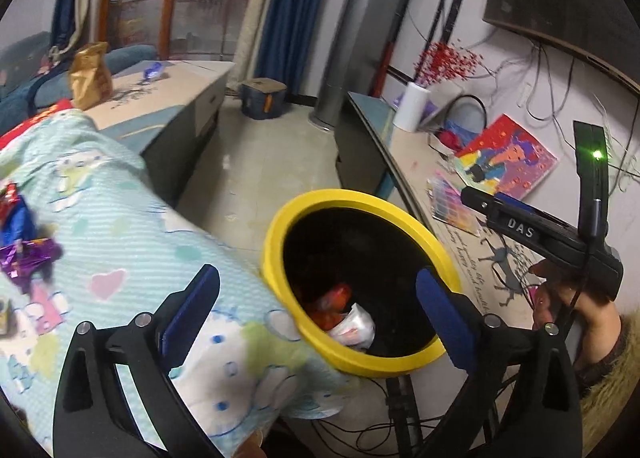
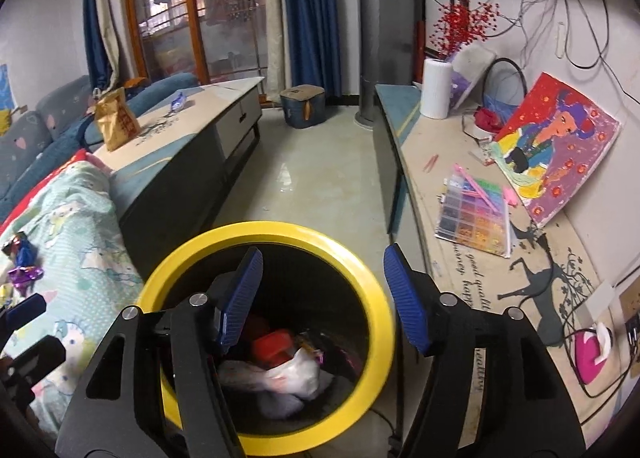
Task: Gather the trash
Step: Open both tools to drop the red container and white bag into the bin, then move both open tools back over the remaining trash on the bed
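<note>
One bin [image 2: 360,270] in play: round, yellow rim, black inside, standing on the floor between the blanket-covered seat and the long side table [image 2: 472,290]. Contents seen from the right wrist view: a red wrapper [image 2: 274,346], a crumpled white plastic bag [image 2: 296,374], and a bit of darker patterned packaging behind them, too dim to identify. From the left wrist view the same red wrapper [image 1: 332,300] and white bag [image 1: 354,328] lie at the bottom against the near wall.

Right gripper [image 2: 324,298] hangs directly over the bin mouth, pointing down into it. Jaws partly apart, nothing between the blue pads.

Left gripper [image 1: 316,298] sits at the bin's left edge, one pad over the blanket [image 1: 132,226], the other over the bin opening. Jaws spread wide, nothing held.

Trash not yet in the bin: purple foil wrappers [image 1: 28,258] and a blue-red wrapper [image 1: 14,214] lie on the blanket, left of the bin; both also show at the far left of the right wrist view. A brown paper bag [image 2: 116,124] stands upright on the low table [image 2: 208,126] beyond the blanket, with a small blue wrapper [image 2: 178,101] near it.

Other containers: a dark storage box [image 2: 302,106] on the floor by the curtain, lid closed. A clear bead organiser [image 2: 474,214] lies flat on the side table, compartments filled with sorted colours.
</note>
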Available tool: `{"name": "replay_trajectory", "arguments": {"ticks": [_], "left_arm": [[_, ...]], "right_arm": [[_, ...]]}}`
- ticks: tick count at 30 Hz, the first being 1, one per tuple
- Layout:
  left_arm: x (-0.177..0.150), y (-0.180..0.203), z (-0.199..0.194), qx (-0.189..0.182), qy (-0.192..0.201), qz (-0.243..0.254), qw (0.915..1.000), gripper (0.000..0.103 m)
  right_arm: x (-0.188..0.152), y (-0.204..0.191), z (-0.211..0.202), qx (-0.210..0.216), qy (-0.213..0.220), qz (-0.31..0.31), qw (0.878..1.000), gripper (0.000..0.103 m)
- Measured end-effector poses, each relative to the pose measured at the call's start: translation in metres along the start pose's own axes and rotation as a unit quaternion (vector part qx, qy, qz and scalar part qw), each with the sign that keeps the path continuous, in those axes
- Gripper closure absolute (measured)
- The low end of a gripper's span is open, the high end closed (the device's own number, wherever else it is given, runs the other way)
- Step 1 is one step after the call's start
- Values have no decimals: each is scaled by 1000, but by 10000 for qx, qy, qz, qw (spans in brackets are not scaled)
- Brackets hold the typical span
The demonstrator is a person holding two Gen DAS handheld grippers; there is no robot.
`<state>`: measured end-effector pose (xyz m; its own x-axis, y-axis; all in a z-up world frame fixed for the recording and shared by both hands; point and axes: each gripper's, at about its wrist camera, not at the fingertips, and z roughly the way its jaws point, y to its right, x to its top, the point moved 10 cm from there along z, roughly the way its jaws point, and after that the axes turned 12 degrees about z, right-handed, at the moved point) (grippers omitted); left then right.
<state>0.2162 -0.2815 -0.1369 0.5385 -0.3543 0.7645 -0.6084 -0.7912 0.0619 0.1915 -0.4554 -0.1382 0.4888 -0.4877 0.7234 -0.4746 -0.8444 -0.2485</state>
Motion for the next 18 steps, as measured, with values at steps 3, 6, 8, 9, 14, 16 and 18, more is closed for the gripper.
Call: {"name": "replay_trajectory", "arguments": {"ticks": [3,6,8,9,14,16,18], "left_arm": [[0,-11,-15,150,85,-100,9998,7],[1,-19,-28,294,178,-120,9993,7],[1,-24,-36,368,239,-137,9989,7],[2,-26,-42,418,288,-140,9986,7],[2,-40,-65,658,466,-126,9967,7],[0,-50,-75,733,525,-162,9958,7],[0,-58,-85,781,583,-241,9949,7]], "right_arm": [[0,-15,-7,173,20,-55,9998,47],[0,-28,-13,366,12,-81,9993,47],[-1,-37,-17,484,1,-95,9988,47],[-1,-41,-19,540,-5,-110,9985,47],[-5,-63,-28,794,-16,-221,9966,47],[-6,-71,-32,890,-22,-248,9957,47],[-9,-80,-36,1023,-39,-264,9944,47]]}}
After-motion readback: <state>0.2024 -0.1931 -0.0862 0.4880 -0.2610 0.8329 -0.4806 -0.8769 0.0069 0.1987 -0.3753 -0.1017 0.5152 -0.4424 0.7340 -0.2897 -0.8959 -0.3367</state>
